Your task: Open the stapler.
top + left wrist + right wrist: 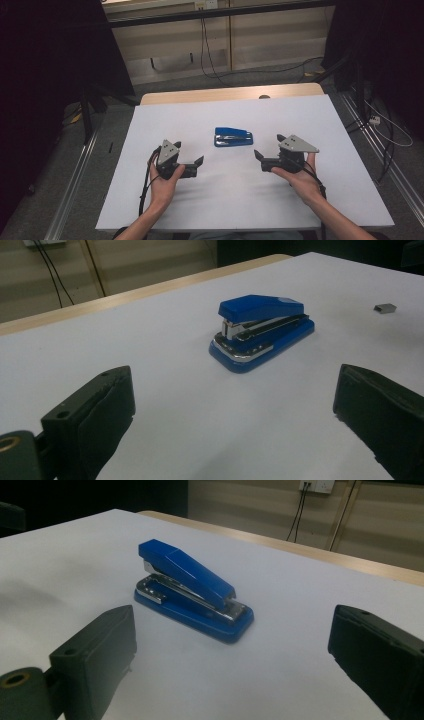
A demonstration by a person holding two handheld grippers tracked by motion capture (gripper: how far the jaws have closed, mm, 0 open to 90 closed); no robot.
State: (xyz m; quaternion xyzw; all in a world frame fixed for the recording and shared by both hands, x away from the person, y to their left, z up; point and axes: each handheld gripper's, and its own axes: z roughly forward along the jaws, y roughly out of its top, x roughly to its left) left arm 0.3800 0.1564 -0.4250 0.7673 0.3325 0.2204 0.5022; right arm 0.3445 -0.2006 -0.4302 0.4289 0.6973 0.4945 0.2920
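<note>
Both grippers sit low over the white table [150, 200], jaws spread wide and empty: the left gripper [187, 159] and the right gripper [269, 148] face inward toward each other. Ahead of them and between the two lies a blue stapler [233, 136], untouched and flat on its base, so by my reckoning nothing is done yet and the reach and grasp remain. Its long axis runs from one gripper toward the other, with the stapling mouth [227, 330] toward the left gripper.
</note>
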